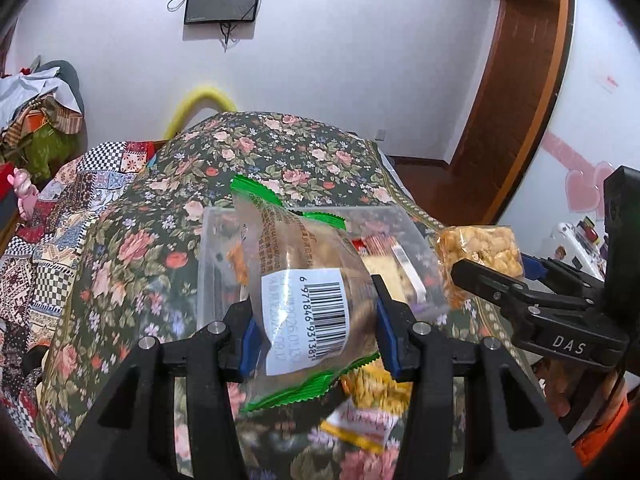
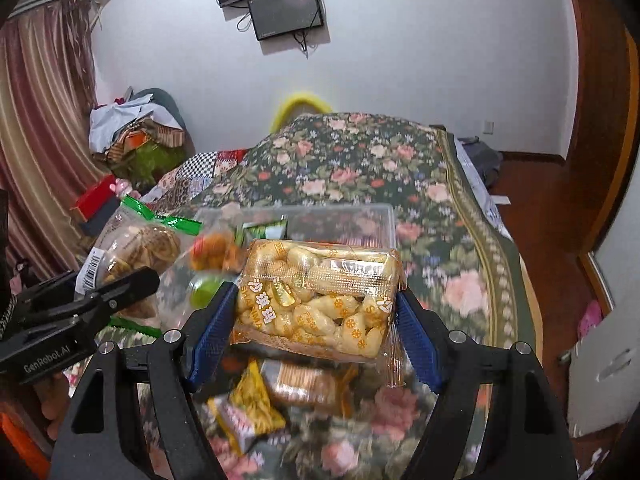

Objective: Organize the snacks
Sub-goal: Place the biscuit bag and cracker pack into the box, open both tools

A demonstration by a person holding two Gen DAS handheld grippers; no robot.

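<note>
My left gripper (image 1: 314, 320) is shut on a clear green-edged snack bag (image 1: 296, 276) with a barcode label, held in the air above the floral bed cover. Its blue pads (image 1: 387, 338) press both sides of the bag. My right gripper (image 2: 316, 320) is shut on an orange-tinted pack of puffed golden snacks (image 2: 316, 296), also lifted. Each view shows the other gripper with its load: the puffed pack (image 1: 480, 250) to the right, the green-edged bag (image 2: 136, 246) to the left. A clear plastic box (image 2: 344, 218) with several snacks inside lies just beyond both grippers.
Loose packets lie on the cover below the grippers: a yellow one (image 2: 244, 408) and an orange one (image 2: 308, 386). The floral bed cover (image 2: 360, 168) stretches away toward a white wall. Piled clothes (image 2: 136, 132) sit far left; a wooden floor (image 2: 532, 208) lies to the right.
</note>
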